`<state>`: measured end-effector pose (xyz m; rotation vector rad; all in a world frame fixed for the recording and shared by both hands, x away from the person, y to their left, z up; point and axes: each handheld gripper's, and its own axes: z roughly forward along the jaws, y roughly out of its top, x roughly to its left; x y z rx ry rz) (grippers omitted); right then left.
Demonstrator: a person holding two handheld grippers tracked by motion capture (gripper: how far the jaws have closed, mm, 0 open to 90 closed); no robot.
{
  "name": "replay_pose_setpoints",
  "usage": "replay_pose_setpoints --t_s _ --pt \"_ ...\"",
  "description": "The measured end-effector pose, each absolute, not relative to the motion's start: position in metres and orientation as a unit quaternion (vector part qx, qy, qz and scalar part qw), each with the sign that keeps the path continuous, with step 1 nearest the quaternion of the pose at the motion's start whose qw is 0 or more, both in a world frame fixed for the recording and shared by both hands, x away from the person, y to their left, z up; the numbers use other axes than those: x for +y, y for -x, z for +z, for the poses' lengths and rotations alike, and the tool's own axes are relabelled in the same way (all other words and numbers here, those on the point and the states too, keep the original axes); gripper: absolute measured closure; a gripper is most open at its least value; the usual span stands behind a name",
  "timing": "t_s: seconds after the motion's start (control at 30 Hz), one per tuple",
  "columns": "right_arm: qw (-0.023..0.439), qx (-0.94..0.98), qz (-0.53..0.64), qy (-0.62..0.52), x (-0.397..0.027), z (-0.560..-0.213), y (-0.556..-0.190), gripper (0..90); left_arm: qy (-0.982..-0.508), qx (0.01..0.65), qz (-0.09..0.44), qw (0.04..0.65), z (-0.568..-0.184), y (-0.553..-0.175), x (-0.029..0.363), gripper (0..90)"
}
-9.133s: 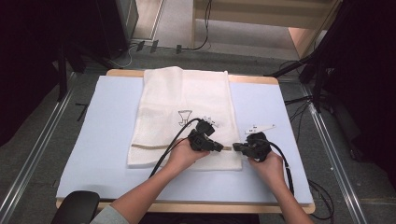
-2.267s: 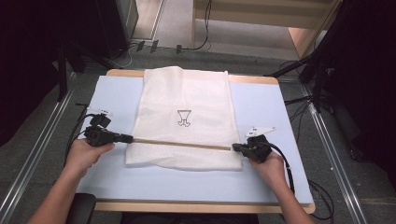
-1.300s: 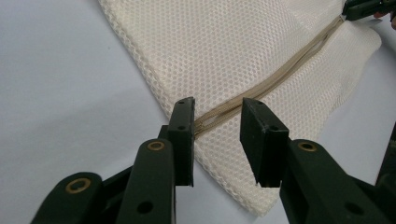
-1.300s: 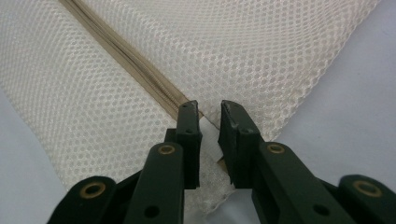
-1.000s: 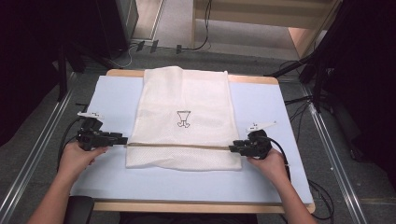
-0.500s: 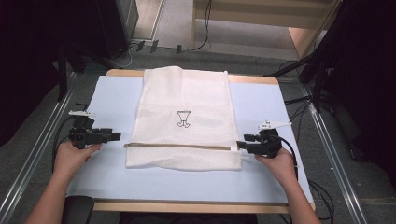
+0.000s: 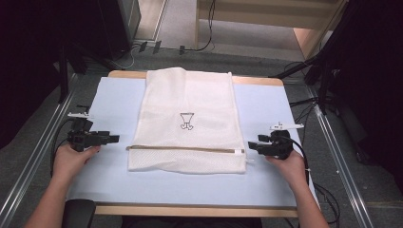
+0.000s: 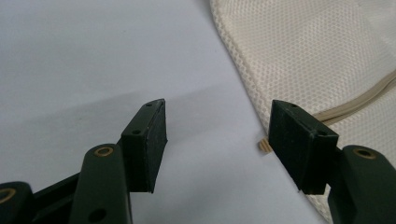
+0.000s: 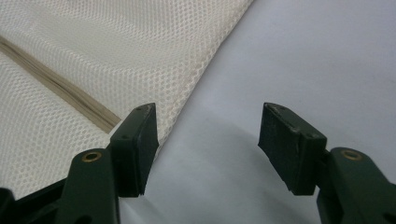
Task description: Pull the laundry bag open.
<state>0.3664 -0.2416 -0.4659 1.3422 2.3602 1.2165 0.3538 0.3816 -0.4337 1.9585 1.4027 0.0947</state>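
At the left of the high view, the left hand-held gripper sits just off the left edge of the cream mesh laundry bag, apart from it. Its jaws have just been opening and now stand wide with nothing between them; in the left gripper view only bare surface shows in the gap, with the frayed end of the tan zipper just beyond the far jaw.

The bag lies flat in the middle of the pale blue surface, its top reaching the far wooden edge, a small printed emblem at its centre. The zipper runs straight across the lower part from side to side, and it looks closed along its whole length.

At the right, the right hand-held gripper rests just beside the bag's right edge, near the zipper's white pull tab. Its jaws too have just been opening and stand fully spread, empty; the right gripper view shows the mesh edge passing behind one jaw, not pinched.

I judge this to be the release step: the bag has been stretched flat and both ends let go. The next move probably calls for drawing both hands clear without dragging the mesh, or re-gripping the bag's edges for a fold.
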Motion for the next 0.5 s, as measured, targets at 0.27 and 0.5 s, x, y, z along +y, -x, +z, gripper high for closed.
replay_pose_setpoints --t_s 0.27,0.5 --pt "0.085 0.793 0.401 -0.45 -0.2401 -0.4685 -0.3673 38.0 -0.762 0.543 0.037 0.352 -0.4355 -0.3543 0.3814 38.1" --pt "0.086 0.795 0.399 -0.449 -0.2395 -0.4693 -0.3677 37.3 -0.762 0.546 0.035 0.346 -0.4375 -0.3552 0.3806 37.2"
